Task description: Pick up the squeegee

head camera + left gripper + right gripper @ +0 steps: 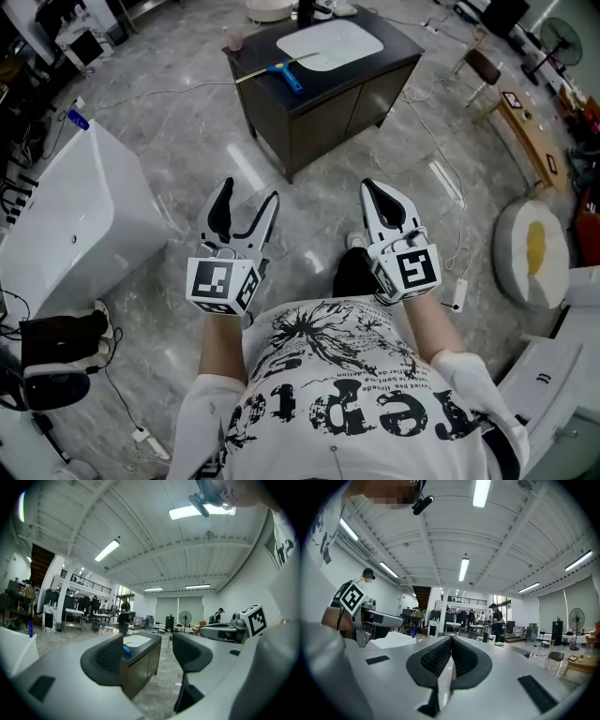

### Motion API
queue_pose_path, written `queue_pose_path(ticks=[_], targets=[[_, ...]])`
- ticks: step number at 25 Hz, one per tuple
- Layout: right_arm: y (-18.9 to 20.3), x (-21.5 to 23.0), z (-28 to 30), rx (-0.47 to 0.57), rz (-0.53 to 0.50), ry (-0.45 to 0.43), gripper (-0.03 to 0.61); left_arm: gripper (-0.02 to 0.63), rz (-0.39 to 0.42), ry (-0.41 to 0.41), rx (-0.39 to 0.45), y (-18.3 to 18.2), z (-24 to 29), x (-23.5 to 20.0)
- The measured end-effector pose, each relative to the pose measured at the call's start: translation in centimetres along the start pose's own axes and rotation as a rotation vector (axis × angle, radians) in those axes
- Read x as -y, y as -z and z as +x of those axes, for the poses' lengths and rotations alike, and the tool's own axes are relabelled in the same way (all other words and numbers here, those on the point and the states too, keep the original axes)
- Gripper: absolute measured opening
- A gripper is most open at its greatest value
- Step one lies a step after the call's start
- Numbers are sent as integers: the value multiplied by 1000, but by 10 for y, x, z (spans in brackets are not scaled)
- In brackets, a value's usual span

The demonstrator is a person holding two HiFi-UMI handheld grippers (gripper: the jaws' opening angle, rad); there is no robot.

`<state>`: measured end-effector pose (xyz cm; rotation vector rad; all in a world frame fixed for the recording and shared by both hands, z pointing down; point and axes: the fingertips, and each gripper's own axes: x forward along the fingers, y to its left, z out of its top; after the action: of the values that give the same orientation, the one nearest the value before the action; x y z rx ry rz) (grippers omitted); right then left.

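Blue-handled, yellow-bladed squeegee (281,71) lies far ahead on the dark table (384,58), so the left claw (249,193) gapes empty, ready, and the right claw (376,193) is pinched together.

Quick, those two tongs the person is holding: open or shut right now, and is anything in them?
Left tongs: open, nothing between them.
Right tongs: shut, empty.

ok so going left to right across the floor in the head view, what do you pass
white tub, left gripper, right gripper, round white pad with a yellow patch
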<state>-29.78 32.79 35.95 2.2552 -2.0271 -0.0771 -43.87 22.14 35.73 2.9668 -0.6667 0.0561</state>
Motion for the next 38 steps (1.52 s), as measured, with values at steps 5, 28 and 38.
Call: queue_pose_path(ticks=[5,28,38], targets=[[15,61,58,27,-4,-81,14,318,-5,-77,-9,8,75,-7],[64,374,339,-50,-4,-470,14,316,-120,-497,-142,27,454,-34],[118,397,460,-132,-34,-506,14,318,-254,-528,-320,107,557,-133]])
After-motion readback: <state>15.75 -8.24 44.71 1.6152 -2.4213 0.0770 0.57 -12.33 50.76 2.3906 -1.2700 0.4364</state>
